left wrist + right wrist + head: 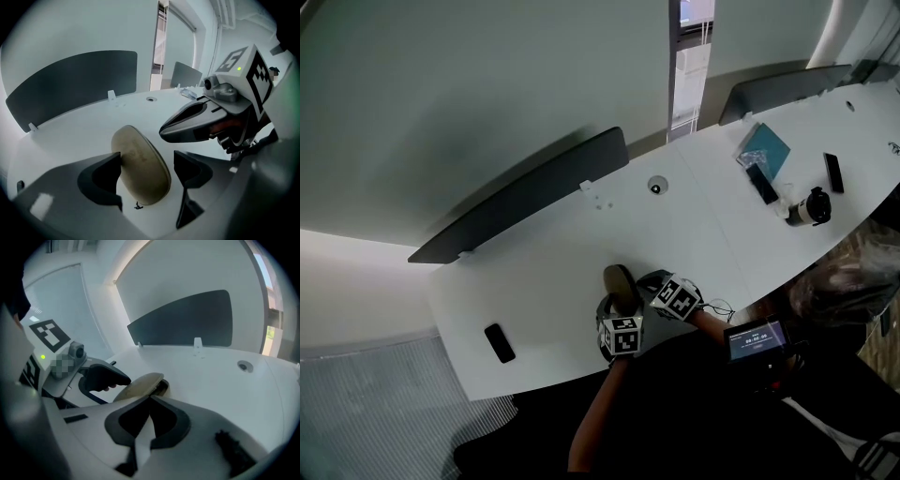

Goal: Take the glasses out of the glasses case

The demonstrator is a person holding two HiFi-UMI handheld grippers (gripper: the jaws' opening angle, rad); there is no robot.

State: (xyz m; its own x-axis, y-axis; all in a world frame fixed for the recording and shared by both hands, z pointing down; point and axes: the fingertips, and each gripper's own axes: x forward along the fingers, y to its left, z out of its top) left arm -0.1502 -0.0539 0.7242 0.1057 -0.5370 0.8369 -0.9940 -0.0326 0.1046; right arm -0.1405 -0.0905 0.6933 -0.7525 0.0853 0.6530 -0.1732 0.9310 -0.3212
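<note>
A beige oval glasses case (619, 282) lies on the white table (553, 281) near its front edge. In the left gripper view the case (140, 164) lies between the jaws of my left gripper (147, 159), which stand wide open; the left pad is at the case's edge and the right pad is apart from it. My right gripper (150, 398) is shut with nothing in it, its tips right at the near end of the case (140, 384). A dark gap shows under the lid on the case's right side. In the head view both grippers (614, 317) (645, 283) crowd the case.
A black phone (499, 342) lies at the table's left front. A dark divider panel (525, 192) stands along the back edge. A teal booklet (764, 145), dark slim objects and a cup (811, 206) sit far right. A small screen (757, 339) is below the table edge.
</note>
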